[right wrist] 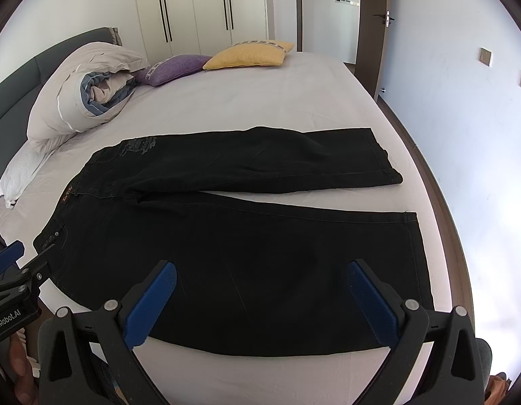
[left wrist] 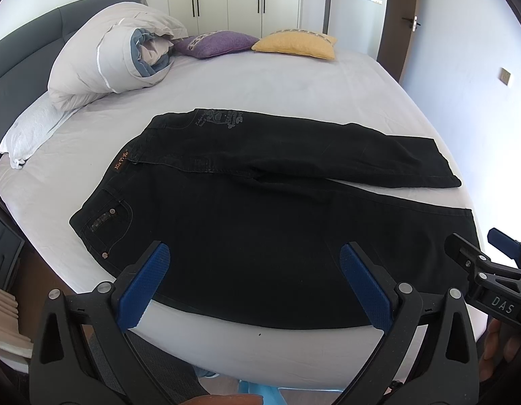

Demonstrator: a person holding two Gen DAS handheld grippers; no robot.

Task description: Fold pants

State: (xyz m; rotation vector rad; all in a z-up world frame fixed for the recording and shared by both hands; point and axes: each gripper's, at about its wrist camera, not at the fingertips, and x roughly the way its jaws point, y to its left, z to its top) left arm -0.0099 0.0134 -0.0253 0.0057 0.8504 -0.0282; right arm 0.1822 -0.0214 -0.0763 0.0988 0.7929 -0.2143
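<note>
Left wrist: left gripper point(left wrist: 255, 281) jaws spread wide, empty, above near leg | right wrist: right gripper point(right wrist: 260, 300) jaws wide apart, empty, over near leg toward hem | black jeans point(right wrist: 226, 236) flat on bed sheet point(right wrist: 260, 101), legs splayed apart, waistband left | duvet roll point(left wrist: 118, 60), purple cushion point(left wrist: 216, 44), yellow cushion point(left wrist: 294, 45) at far side
</note>
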